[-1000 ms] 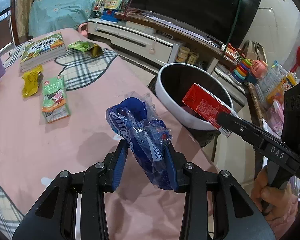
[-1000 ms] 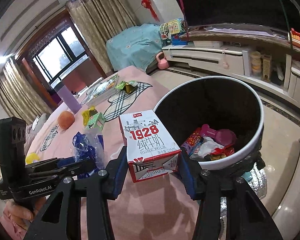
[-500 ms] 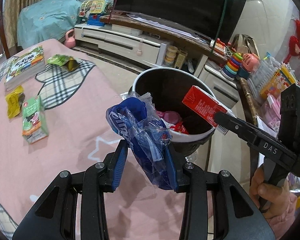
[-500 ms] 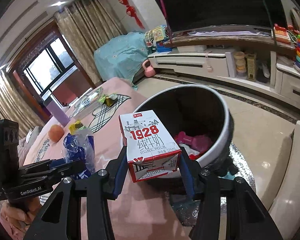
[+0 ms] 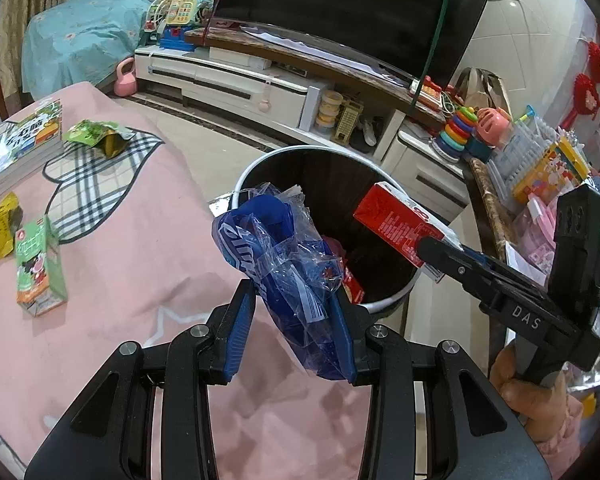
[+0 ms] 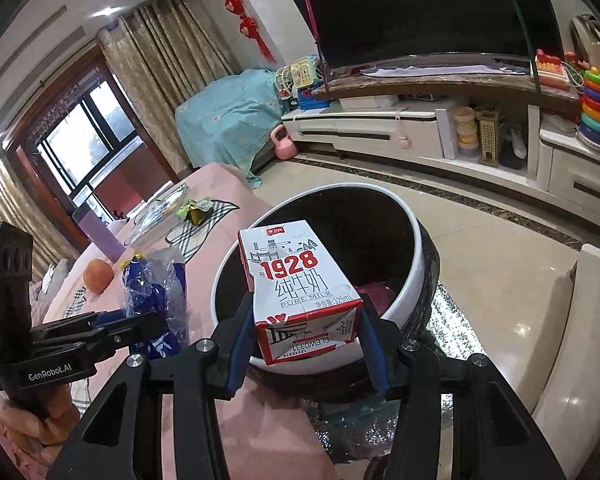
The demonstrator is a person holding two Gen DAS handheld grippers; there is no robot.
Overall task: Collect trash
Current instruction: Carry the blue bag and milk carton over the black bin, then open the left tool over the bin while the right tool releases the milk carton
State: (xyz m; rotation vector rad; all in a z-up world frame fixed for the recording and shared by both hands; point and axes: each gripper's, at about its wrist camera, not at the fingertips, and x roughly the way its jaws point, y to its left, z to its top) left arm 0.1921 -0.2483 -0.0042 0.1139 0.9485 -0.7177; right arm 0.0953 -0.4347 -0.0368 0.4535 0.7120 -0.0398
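Observation:
My left gripper [image 5: 296,312] is shut on a crumpled blue plastic wrapper [image 5: 284,256], held over the pink table edge beside the trash bin [image 5: 248,176]. My right gripper [image 6: 306,332] is shut on a red-and-white milk carton [image 6: 300,284], held over the near rim of the bin [image 6: 414,276]. The carton also shows in the left wrist view [image 5: 396,224], above the bin's right side. The wrapper also shows in the right wrist view [image 6: 156,292]. The bin is white-rimmed, dark inside, with some trash at the bottom.
On the pink tablecloth [image 5: 120,280] lie a green juice carton [image 5: 38,268], a yellow wrapper [image 5: 2,224], a green snack packet [image 5: 96,136], books [image 5: 24,144] and an orange [image 6: 98,276]. A TV stand [image 5: 260,88] and toy shelf [image 5: 540,168] stand behind the bin.
Both grippers moved toward the bin with their loads. The carton now hangs over the bin's rim and the wrapper is closer to the bin's edge.

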